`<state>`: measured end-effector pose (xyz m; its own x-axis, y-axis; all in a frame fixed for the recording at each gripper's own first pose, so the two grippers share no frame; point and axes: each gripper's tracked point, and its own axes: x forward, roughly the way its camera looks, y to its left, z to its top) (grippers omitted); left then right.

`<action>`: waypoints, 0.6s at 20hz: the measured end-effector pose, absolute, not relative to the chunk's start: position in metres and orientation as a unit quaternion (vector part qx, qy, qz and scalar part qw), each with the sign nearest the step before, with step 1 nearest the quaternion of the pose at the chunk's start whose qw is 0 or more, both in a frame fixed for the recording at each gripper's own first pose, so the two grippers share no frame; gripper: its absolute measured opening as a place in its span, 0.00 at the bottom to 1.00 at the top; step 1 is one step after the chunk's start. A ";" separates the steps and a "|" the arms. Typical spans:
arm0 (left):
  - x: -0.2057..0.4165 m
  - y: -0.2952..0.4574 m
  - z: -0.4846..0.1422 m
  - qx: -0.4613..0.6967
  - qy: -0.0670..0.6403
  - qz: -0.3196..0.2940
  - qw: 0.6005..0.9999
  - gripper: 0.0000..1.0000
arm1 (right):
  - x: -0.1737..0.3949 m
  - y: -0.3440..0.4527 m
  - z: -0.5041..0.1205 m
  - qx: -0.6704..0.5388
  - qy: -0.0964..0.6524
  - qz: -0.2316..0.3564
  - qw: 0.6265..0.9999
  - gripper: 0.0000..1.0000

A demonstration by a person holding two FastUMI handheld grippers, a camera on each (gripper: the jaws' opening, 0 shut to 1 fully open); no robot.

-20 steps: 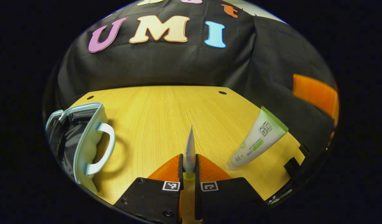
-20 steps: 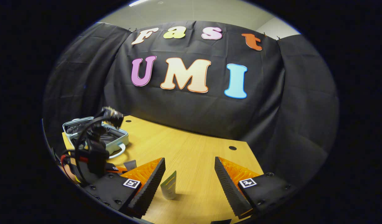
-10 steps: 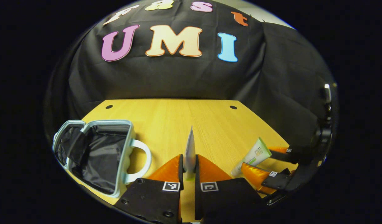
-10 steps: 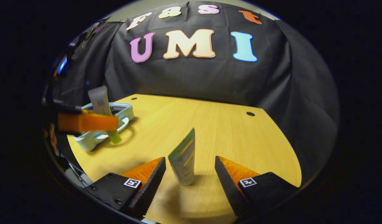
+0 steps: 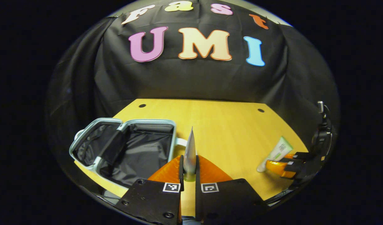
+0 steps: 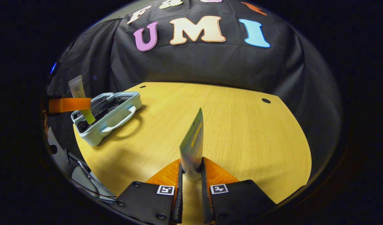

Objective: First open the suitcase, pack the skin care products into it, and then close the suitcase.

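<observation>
Suitcase (image 5: 125,147) lies open at the table's (image 5: 222,125) left edge. Left gripper (image 5: 189,167) pinches a green-capped tube (image 5: 190,151) just beside it; right gripper (image 6: 191,175) is clamped on a white tube (image 6: 193,147) mid-table.

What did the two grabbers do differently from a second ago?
The right hand-held gripper closed on the white and green tube, which it only straddled before. The left hand-held gripper carried its pale tube with the green cap toward the open light blue suitcase. The suitcase stayed open on the wooden table.
</observation>
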<state>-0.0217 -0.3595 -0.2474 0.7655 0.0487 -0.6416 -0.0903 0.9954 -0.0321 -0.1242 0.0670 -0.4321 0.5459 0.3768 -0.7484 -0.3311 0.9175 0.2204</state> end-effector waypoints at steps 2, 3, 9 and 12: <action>-0.028 -0.327 -0.250 -0.024 0.358 0.070 0.931 0.10 | -0.122 0.075 -0.421 0.036 0.427 0.213 0.878 0.23; -0.028 -0.312 -0.251 -0.022 0.362 0.079 0.929 0.10 | -0.122 0.082 -0.416 0.040 0.428 0.221 0.875 0.22; -0.033 -0.223 -0.294 -0.007 0.442 0.120 0.889 0.10 | -0.127 0.160 -0.362 0.083 0.443 0.274 0.849 0.23; -0.038 -0.203 -0.329 -0.013 0.494 0.102 0.863 0.10 | -0.132 0.215 -0.331 0.123 0.456 0.292 0.832 0.23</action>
<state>-0.0377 -0.2027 -0.3293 0.4912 0.1634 -0.8556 -0.1884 0.9789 0.0788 -0.1316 0.2149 -0.3306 0.4144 0.5976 -0.6864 -0.3732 0.7995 0.4707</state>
